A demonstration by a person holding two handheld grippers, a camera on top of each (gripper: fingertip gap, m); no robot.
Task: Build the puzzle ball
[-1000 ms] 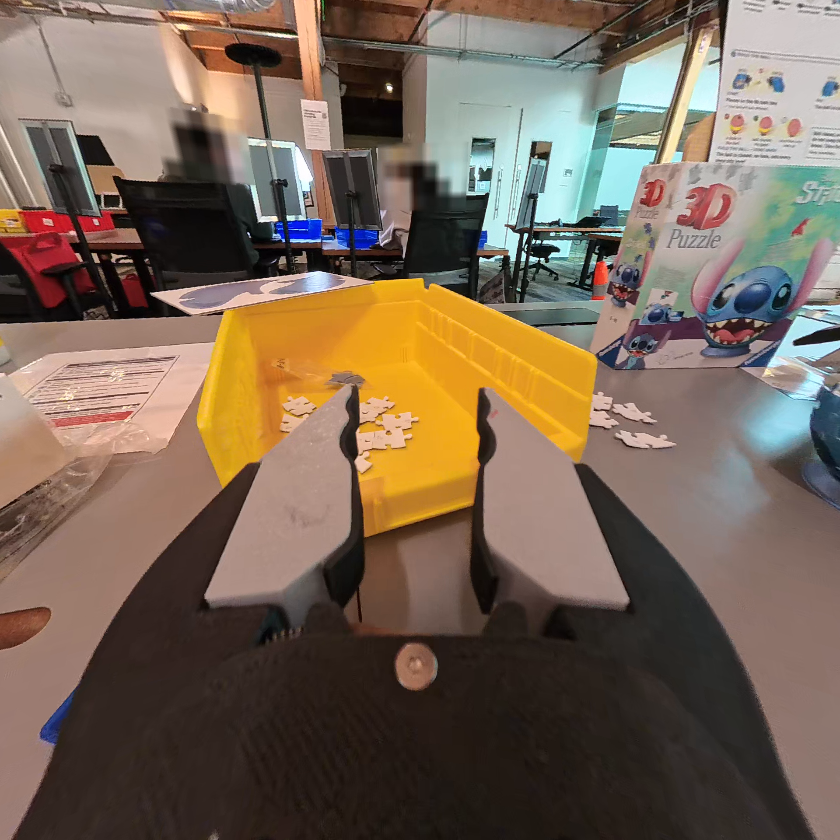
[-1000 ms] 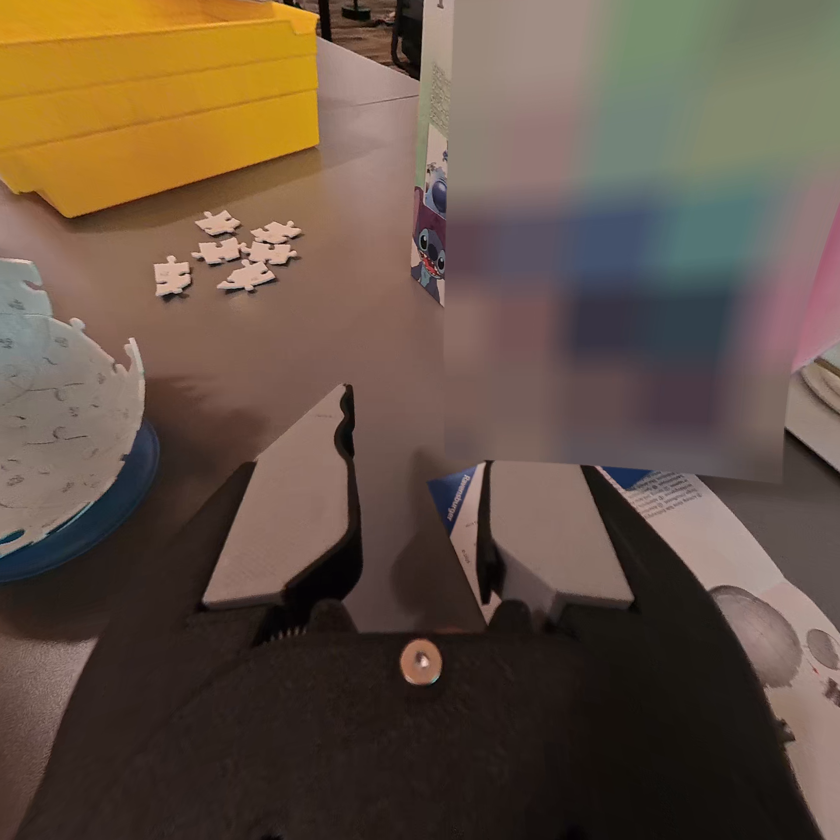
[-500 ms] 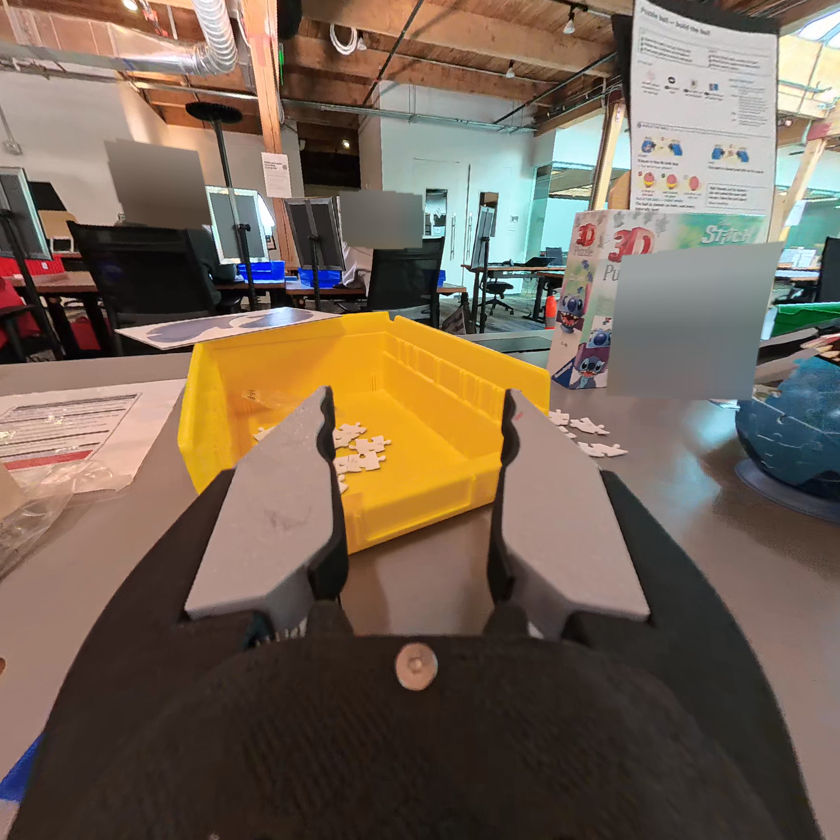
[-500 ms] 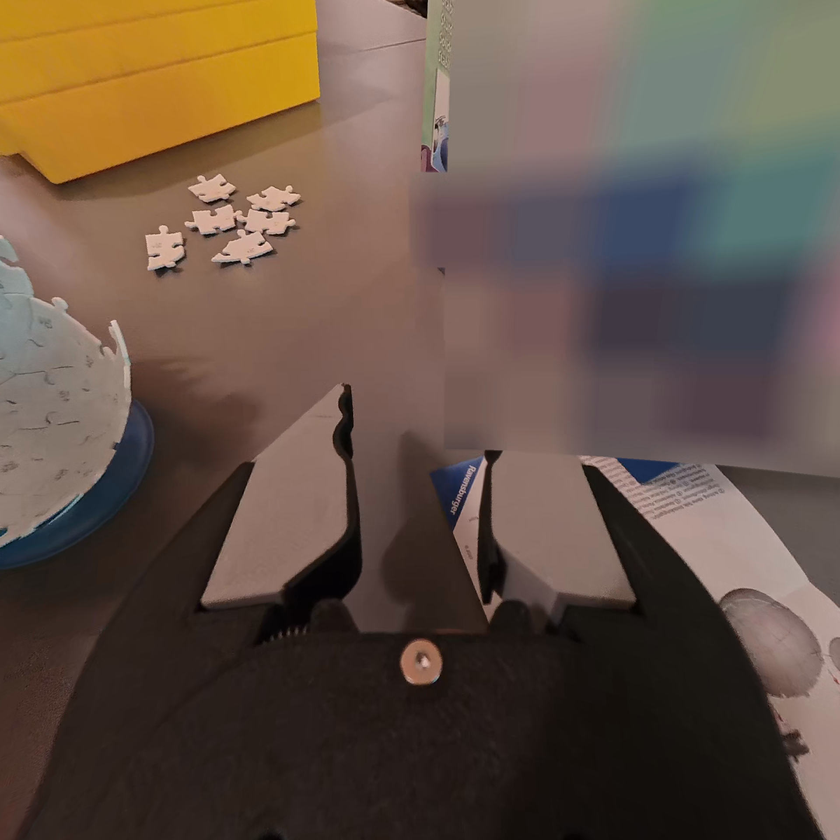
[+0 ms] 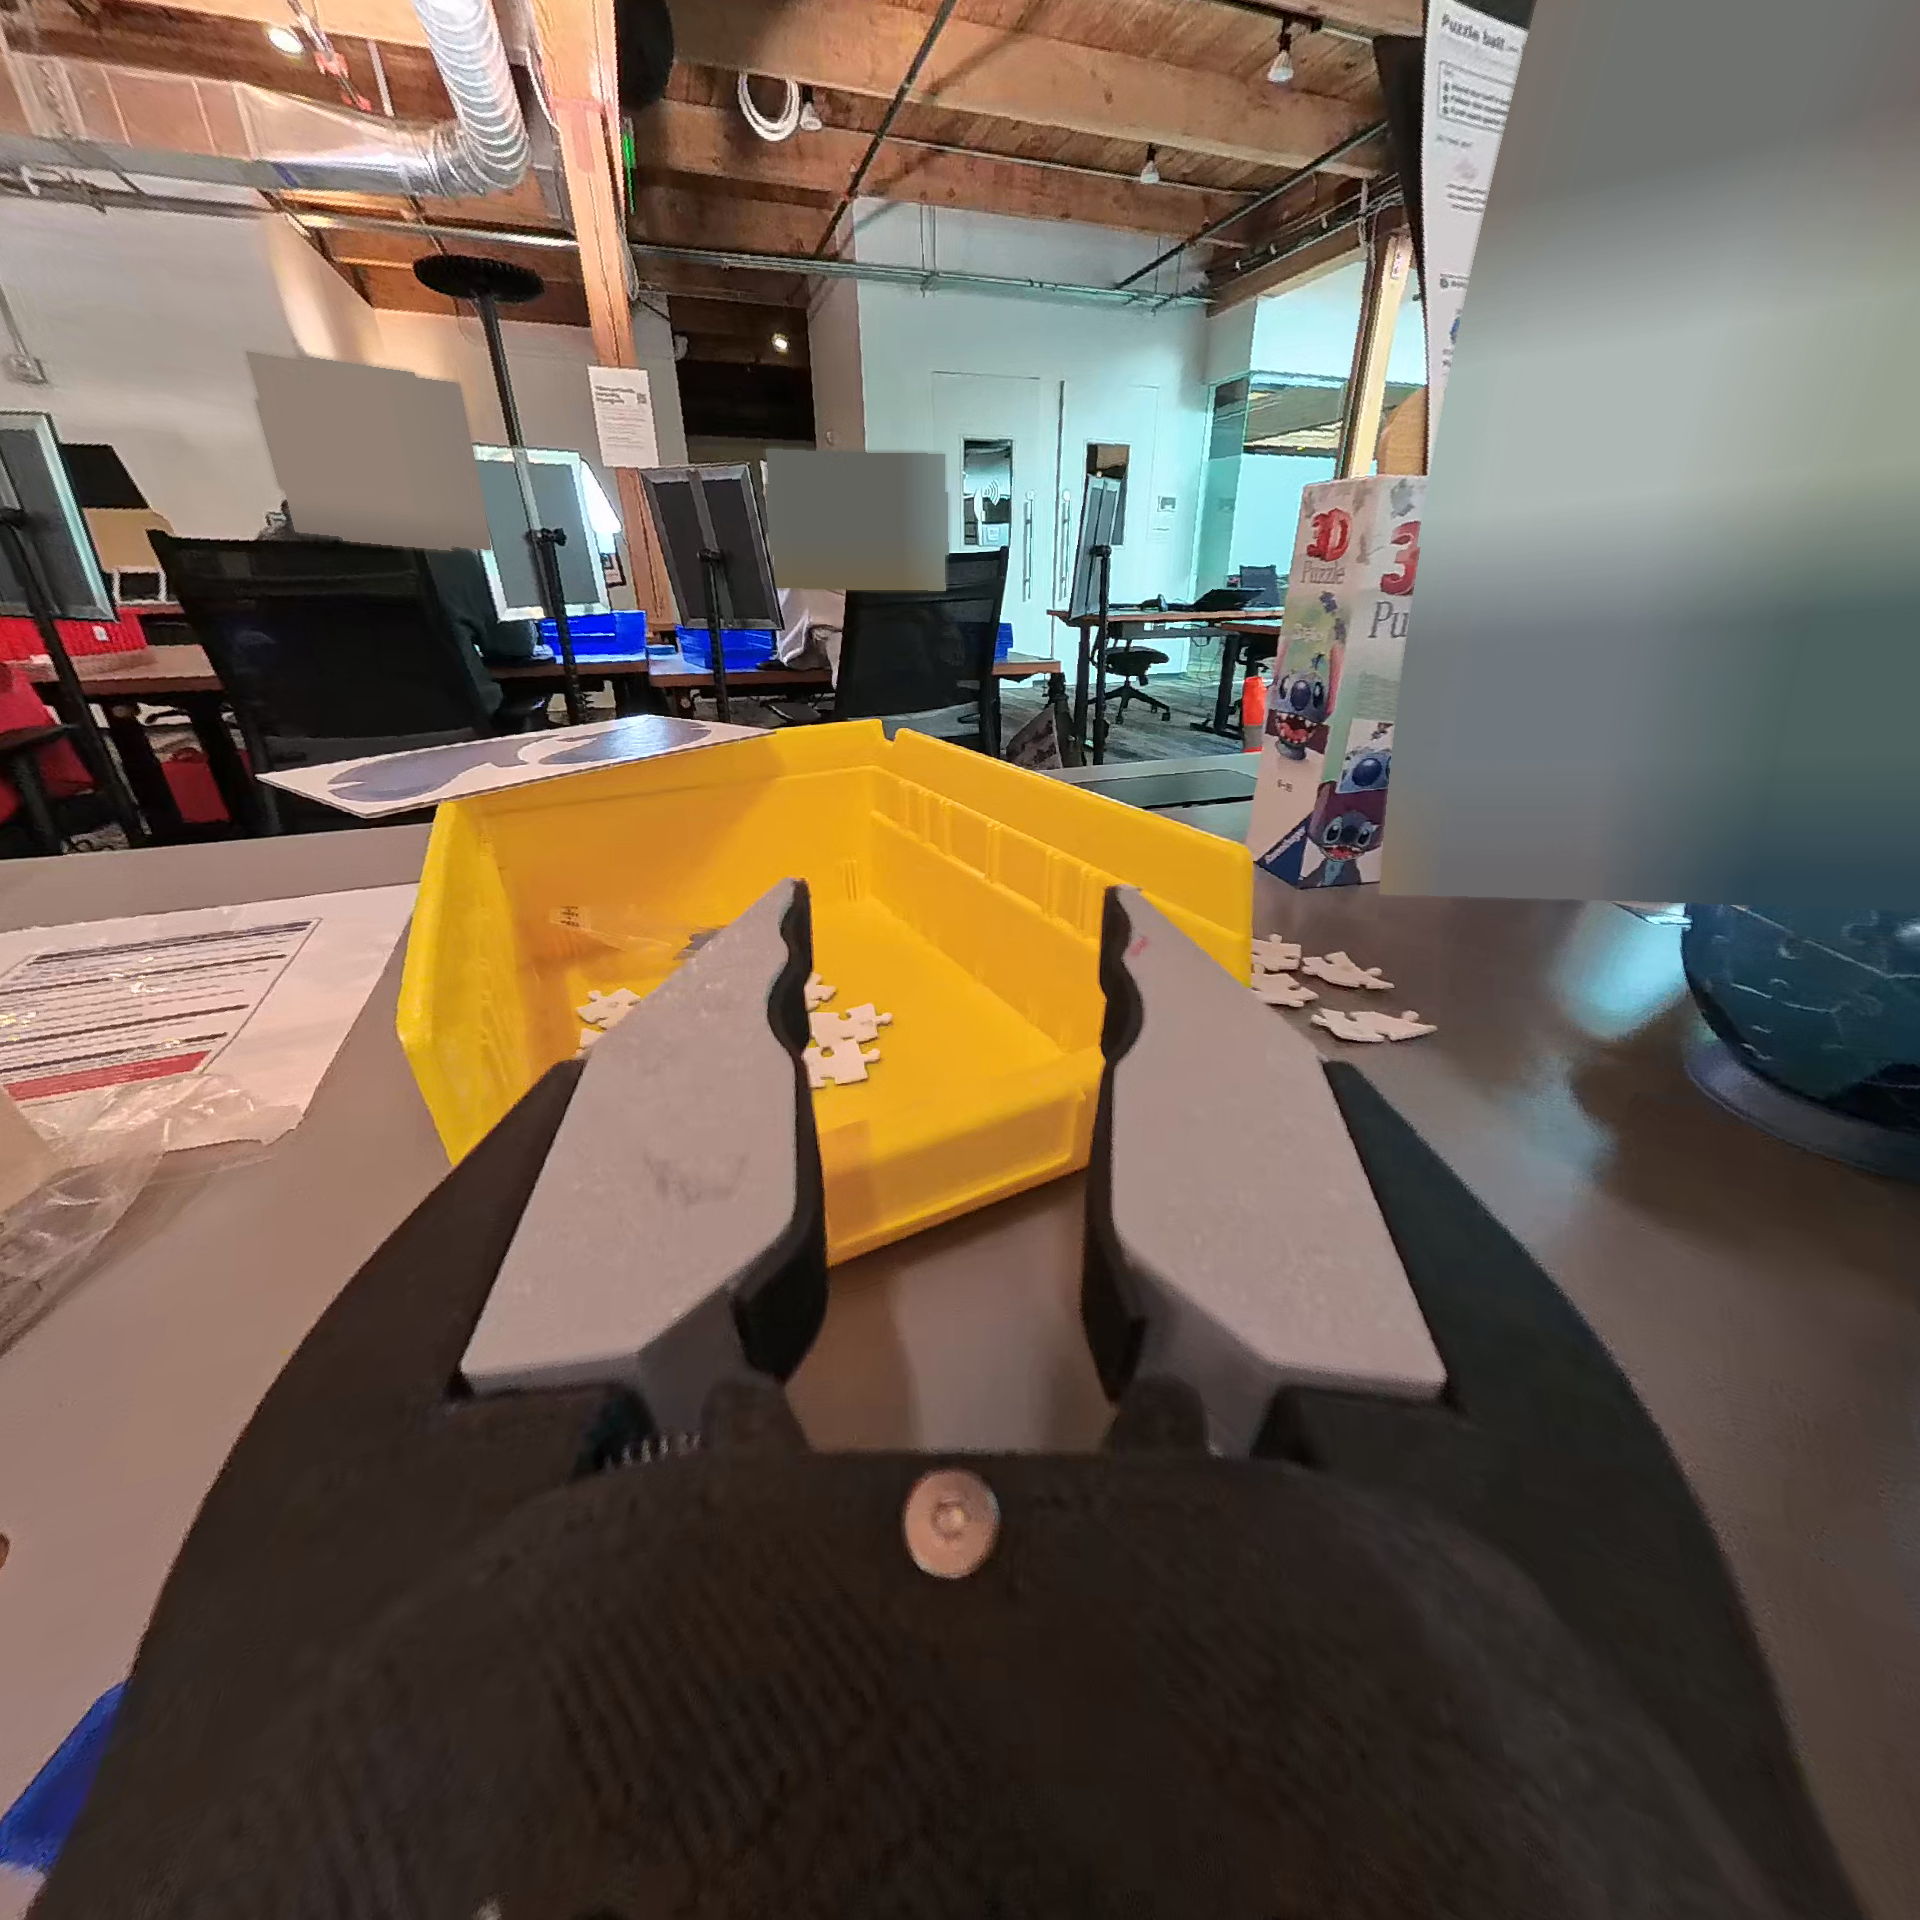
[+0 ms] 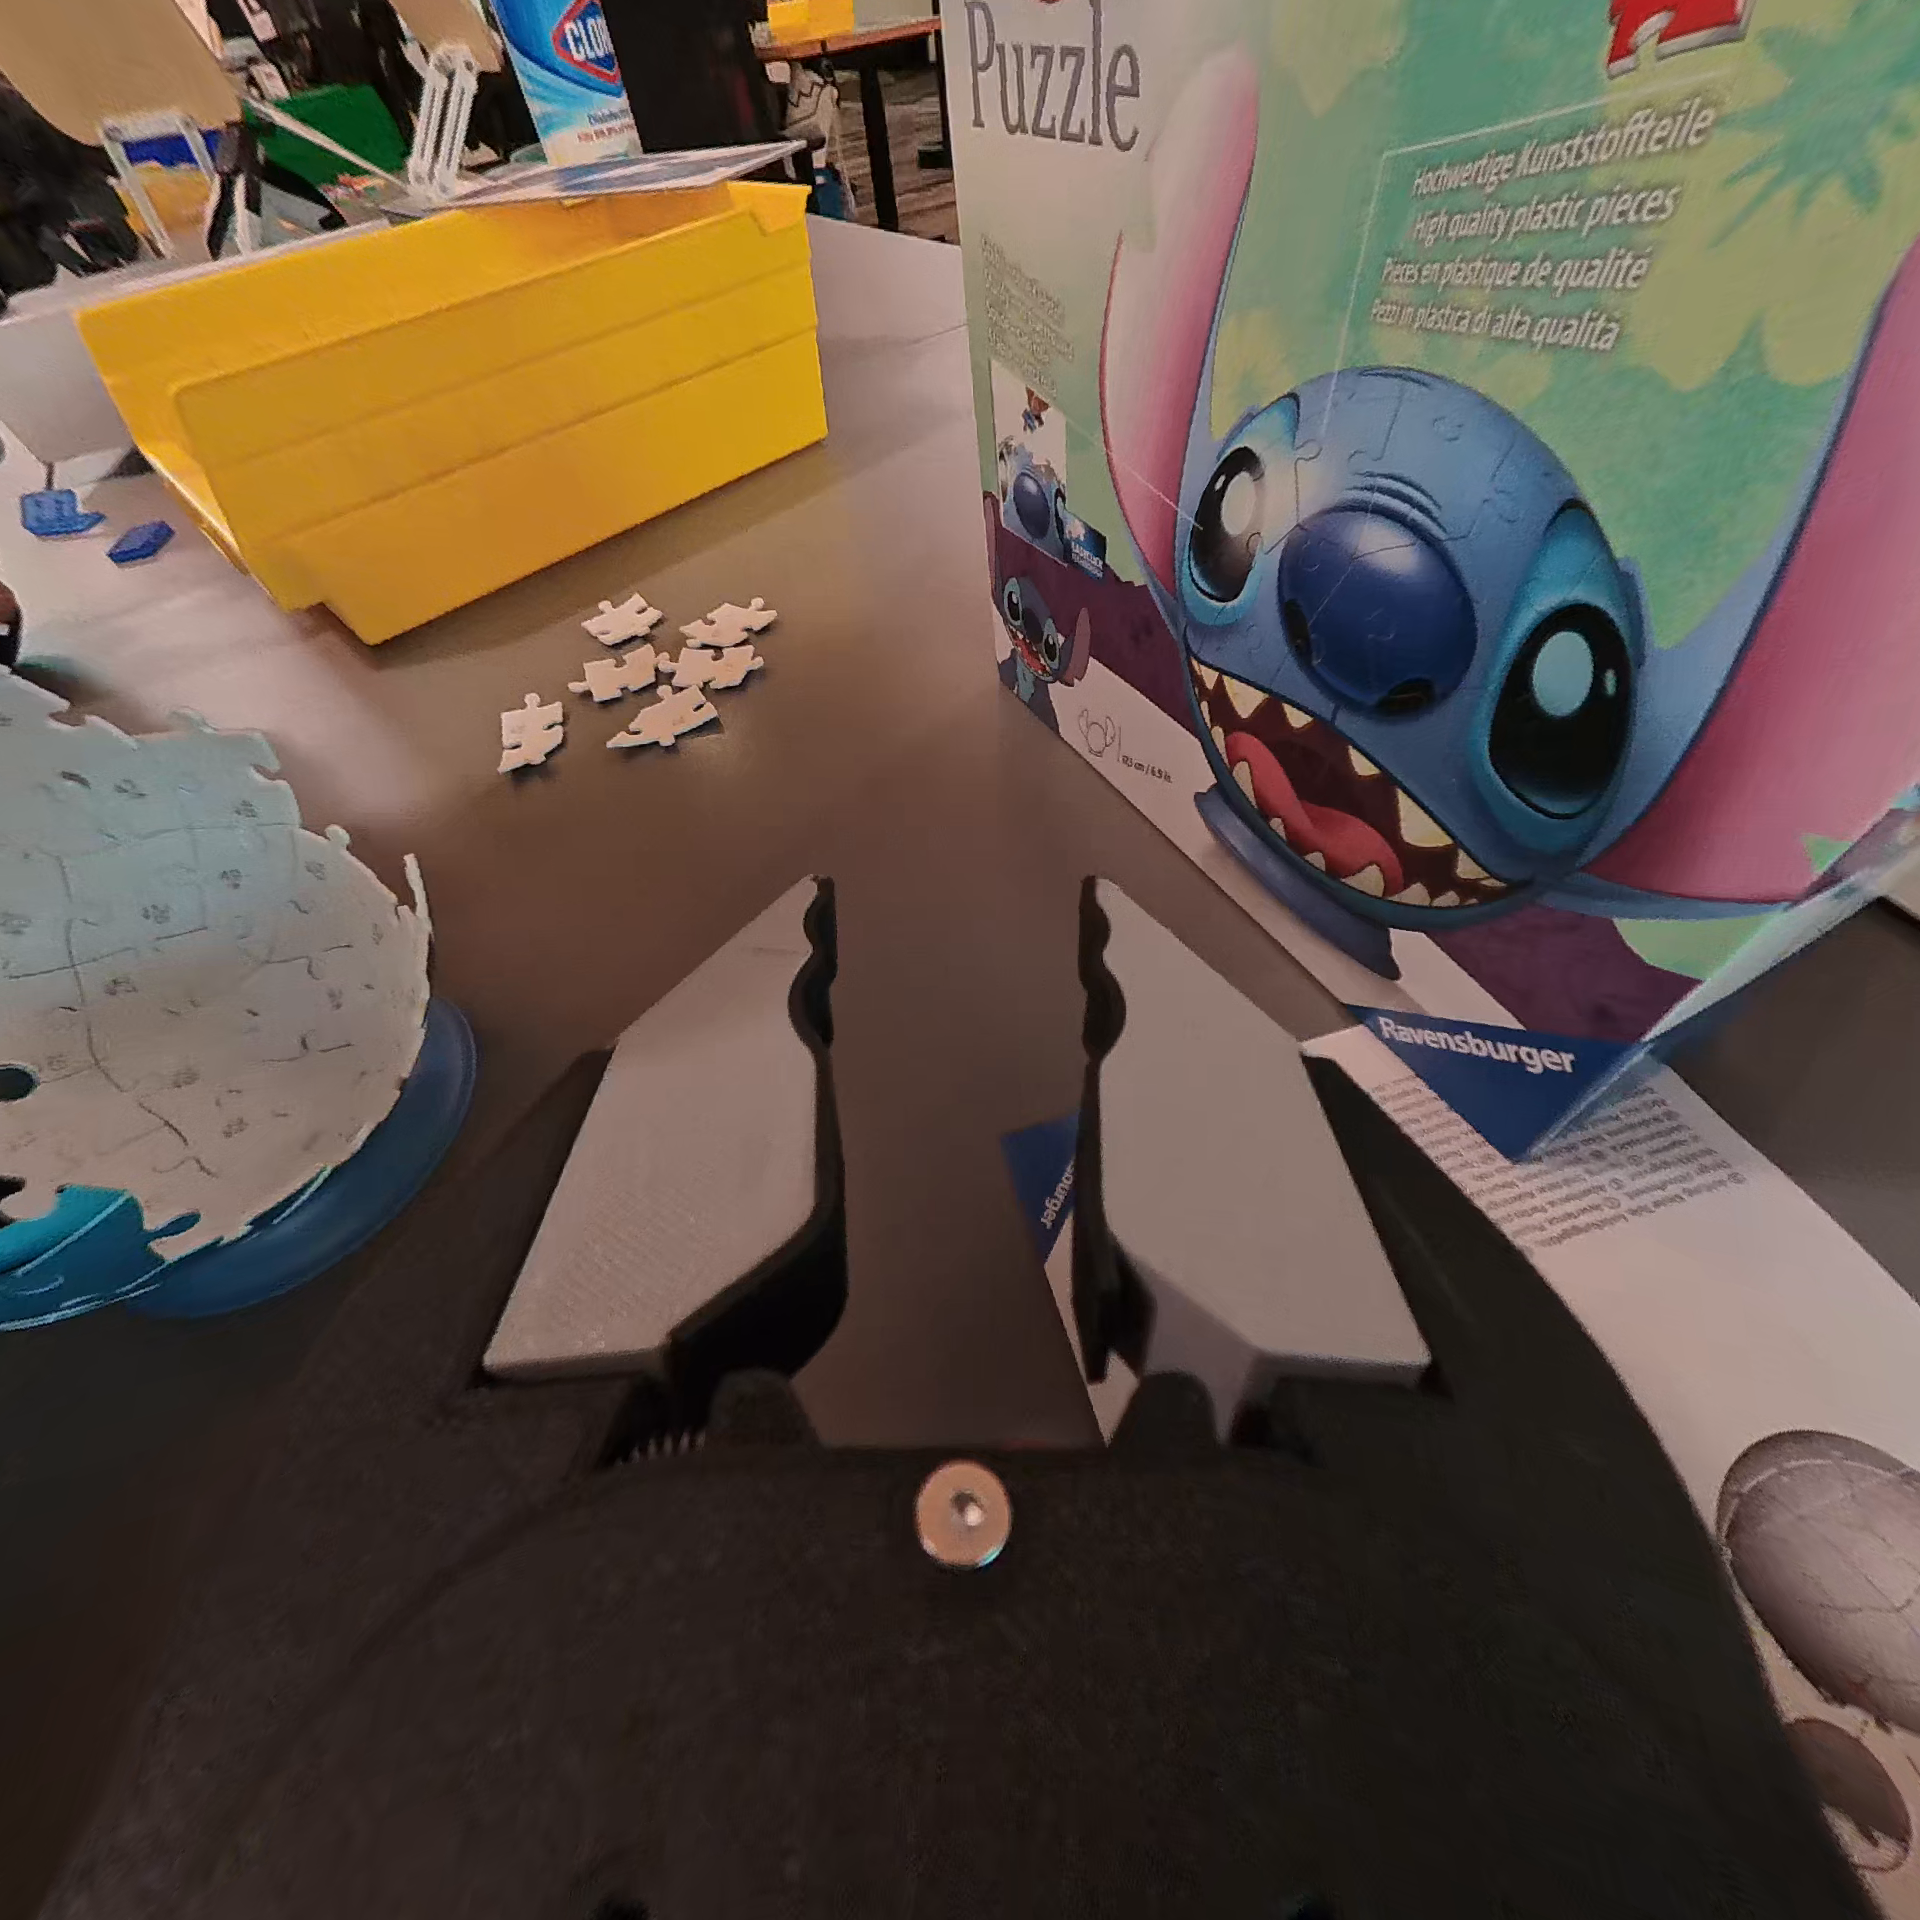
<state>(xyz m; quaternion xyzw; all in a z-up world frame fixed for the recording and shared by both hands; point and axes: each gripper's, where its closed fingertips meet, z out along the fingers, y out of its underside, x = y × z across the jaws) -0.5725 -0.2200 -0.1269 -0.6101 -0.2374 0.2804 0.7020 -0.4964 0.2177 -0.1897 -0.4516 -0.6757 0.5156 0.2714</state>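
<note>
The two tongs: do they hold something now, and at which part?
Nothing is held. The left tongs and the right tongs are both open and empty.

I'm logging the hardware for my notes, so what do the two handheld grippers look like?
Both match: the left gripper and right gripper each have a textured black body, a silver screw at centre, and two flat grey fingers with wavy black inner pads.
</note>
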